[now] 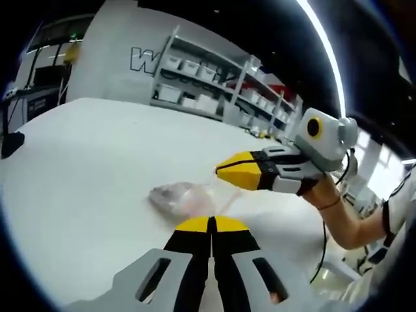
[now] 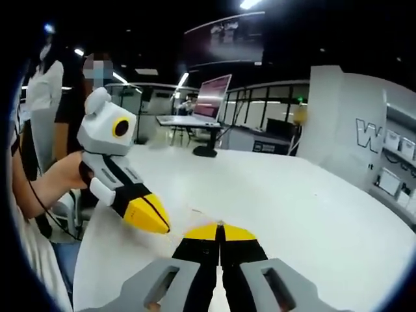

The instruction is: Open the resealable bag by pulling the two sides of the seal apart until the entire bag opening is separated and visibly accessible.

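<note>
A clear resealable bag (image 1: 177,195) lies crumpled on the white table (image 1: 97,149), its near edge drawn up toward the jaws. My left gripper (image 1: 211,221) has its yellow tips pressed together on that edge. The right gripper (image 1: 220,171) reaches in from the right just above the bag, its jaws closed on thin film that rises from the bag. In the right gripper view, my right gripper (image 2: 220,227) stands shut at the bottom, and the left gripper (image 2: 164,225) sits close at its left. The film between them is barely visible there.
Shelves with white bins (image 1: 214,84) line the far wall. A laptop (image 2: 211,97) and a dark stand (image 2: 205,151) sit at the table's far side (image 2: 292,188). A person's forearm (image 1: 338,214) holds the right gripper.
</note>
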Demonstrator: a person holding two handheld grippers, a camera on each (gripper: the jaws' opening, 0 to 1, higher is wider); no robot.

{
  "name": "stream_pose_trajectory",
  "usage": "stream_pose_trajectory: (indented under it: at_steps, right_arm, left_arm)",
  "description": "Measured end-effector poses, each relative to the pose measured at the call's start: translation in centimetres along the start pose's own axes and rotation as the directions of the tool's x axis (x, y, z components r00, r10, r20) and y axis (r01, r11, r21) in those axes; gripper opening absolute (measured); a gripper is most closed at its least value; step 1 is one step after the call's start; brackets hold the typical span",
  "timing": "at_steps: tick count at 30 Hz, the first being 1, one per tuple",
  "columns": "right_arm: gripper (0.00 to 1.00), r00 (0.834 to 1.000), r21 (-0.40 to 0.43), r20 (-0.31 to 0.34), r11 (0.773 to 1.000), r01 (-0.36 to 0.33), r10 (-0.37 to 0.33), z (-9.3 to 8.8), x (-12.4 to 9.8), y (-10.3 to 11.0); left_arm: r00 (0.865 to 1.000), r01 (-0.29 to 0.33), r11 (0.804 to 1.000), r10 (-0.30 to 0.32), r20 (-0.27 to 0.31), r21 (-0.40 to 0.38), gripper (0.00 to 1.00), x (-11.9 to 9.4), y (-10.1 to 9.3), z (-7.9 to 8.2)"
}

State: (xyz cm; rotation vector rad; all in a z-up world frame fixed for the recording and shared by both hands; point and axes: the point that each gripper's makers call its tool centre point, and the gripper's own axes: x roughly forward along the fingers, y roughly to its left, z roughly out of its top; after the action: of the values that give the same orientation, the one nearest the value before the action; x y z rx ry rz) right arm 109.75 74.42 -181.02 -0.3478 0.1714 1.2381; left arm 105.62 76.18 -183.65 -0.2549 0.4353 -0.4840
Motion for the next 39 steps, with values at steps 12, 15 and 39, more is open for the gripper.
stream_pose_trajectory:
  at_steps: [12, 15, 39]
  right_arm:
    - [0.00, 0.998, -0.004, -0.012, 0.998, 0.056, -0.056, -0.2, -0.2, -1.3]
    - [0.00, 0.998, 0.005, -0.006, 0.998, 0.069, -0.069, 0.0, -0.5, -1.8]
    - [0.00, 1.000, -0.035, 0.007, 0.999, 0.016, -0.015, 1.3, -0.4, 0.2]
  left_arm:
    - [1.000, -0.020, 1.000, 0.020, 0.002, -0.009, 0.00, -0.3, 0.5, 0.0]
    - [1.000, -0.030, 1.000, 0.030, 0.004, -0.007, 0.00, -0.4, 0.7, 0.0]
    - [0.993, 0.008, 0.989, 0.010, 0.117, -0.149, 0.16, 0.5, 0.0, 2.8]
